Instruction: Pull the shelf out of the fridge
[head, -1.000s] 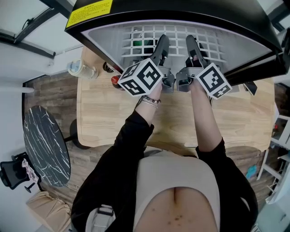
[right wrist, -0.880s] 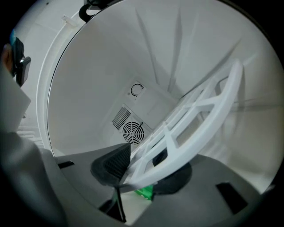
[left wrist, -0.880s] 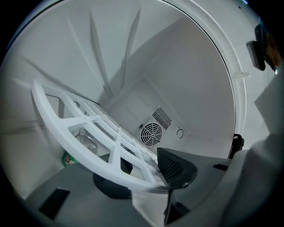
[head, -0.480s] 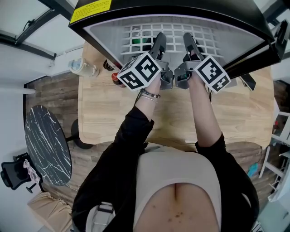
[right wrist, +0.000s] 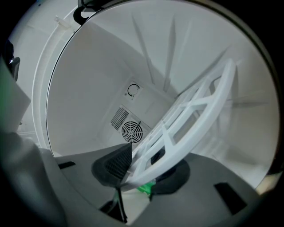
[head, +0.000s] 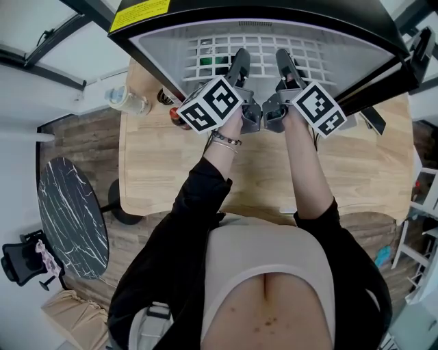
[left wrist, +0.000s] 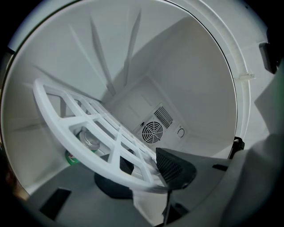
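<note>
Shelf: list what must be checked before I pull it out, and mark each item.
1. Left gripper gripping the shelf: ok. Its jaws have just been closing and clamp the front rim.
2. Right gripper gripping: ok. Its jaws have just been closing, with the rim pinched between them.
3. Both grips on the same front edge: ok, side by side in the head view.
4. Shelf top bare: ok in what shows; a can sits beneath it.
5. Shelf free at the side walls of the fridge: cannot tell.
</note>
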A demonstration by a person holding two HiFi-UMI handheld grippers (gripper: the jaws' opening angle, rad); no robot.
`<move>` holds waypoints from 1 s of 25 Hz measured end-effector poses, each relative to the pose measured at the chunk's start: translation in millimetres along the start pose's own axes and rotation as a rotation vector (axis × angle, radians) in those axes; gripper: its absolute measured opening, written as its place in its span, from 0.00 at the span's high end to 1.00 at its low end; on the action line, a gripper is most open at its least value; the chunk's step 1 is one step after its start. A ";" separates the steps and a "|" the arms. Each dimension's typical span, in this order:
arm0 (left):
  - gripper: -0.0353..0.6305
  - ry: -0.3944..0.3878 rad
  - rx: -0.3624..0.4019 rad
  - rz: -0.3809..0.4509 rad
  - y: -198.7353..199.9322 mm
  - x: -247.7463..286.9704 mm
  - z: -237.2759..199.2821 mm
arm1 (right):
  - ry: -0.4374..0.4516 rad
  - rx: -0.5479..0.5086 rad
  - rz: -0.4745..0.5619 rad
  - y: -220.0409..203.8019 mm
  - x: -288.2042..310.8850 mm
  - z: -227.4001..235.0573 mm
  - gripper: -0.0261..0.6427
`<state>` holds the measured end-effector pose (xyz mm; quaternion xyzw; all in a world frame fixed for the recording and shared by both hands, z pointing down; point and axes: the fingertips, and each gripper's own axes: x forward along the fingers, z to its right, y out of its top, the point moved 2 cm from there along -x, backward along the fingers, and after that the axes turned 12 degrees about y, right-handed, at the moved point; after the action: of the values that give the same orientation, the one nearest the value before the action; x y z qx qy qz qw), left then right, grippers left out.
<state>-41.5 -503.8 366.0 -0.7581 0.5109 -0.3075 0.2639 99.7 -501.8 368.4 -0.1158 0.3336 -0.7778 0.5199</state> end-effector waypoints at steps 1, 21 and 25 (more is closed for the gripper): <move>0.70 0.001 0.000 -0.001 -0.1 -0.7 0.1 | -0.001 0.002 0.001 0.0 -0.8 -0.2 0.74; 0.71 -0.008 0.001 0.008 -3.2 -12.9 0.5 | 0.012 -0.001 0.018 -3.3 -14.1 -6.4 0.75; 0.71 -0.010 0.001 0.008 -3.6 -15.2 1.2 | 0.013 -0.007 0.014 -3.7 -16.2 -8.1 0.75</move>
<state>-42.8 -488.2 364.8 -0.7574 0.5126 -0.3028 0.2681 99.7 -483.3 367.4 -0.1100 0.3404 -0.7739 0.5225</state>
